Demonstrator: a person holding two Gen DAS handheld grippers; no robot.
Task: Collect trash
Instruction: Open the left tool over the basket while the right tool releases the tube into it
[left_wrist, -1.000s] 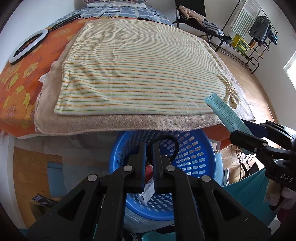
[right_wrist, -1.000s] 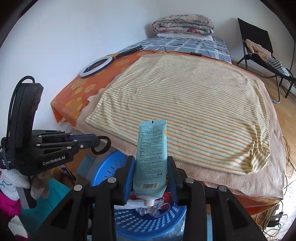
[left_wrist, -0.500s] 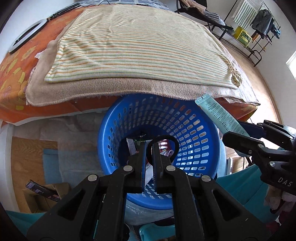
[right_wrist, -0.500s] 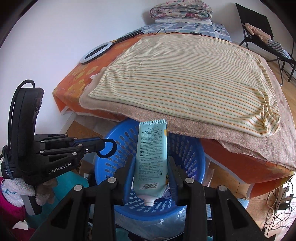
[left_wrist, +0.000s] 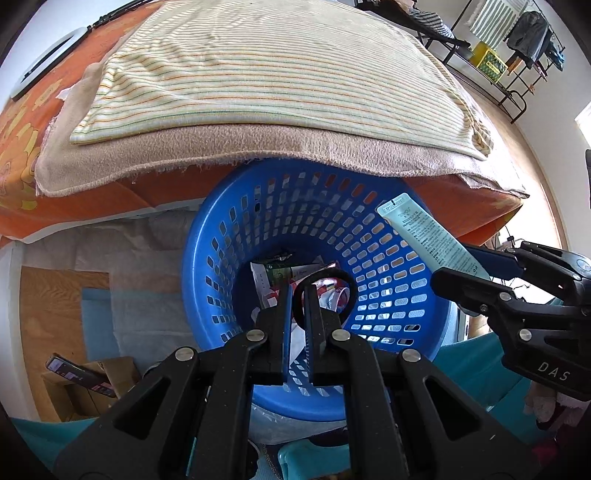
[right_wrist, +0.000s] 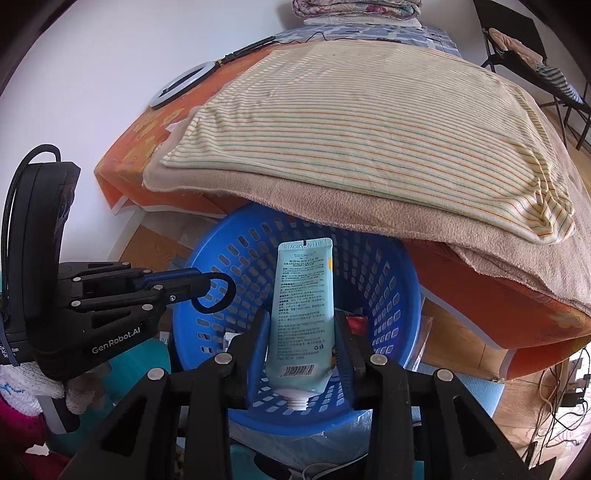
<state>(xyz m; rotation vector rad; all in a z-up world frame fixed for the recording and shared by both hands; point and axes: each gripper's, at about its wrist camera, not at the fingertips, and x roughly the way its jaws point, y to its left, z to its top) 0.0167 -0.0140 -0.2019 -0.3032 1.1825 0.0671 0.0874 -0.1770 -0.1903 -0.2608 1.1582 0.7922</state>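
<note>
A blue slotted basket (left_wrist: 384, 236) (right_wrist: 384, 258) stands on the floor against the bed's edge, with wrappers and paper (left_wrist: 284, 273) at its bottom. My right gripper (right_wrist: 301, 325) is shut on a pale blue-green tube (right_wrist: 301, 299) (left_wrist: 428, 236), cap end toward the camera, held over the basket's opening. My left gripper (left_wrist: 297, 291) is shut on a thin black ring (left_wrist: 343, 280) (right_wrist: 221, 295), also above the basket, left of the tube.
The bed (right_wrist: 480, 295) with a striped cloth (left_wrist: 280, 66) over a tan blanket (right_wrist: 332, 199) overhangs the basket's far rim. A ring light (right_wrist: 181, 83) lies on the orange sheet. A cardboard box with a phone (left_wrist: 79, 376) sits on the floor left.
Both grippers have tilted down and moved over the basket, with the tube and the ring still held. The basket's inside and its trash now show.
</note>
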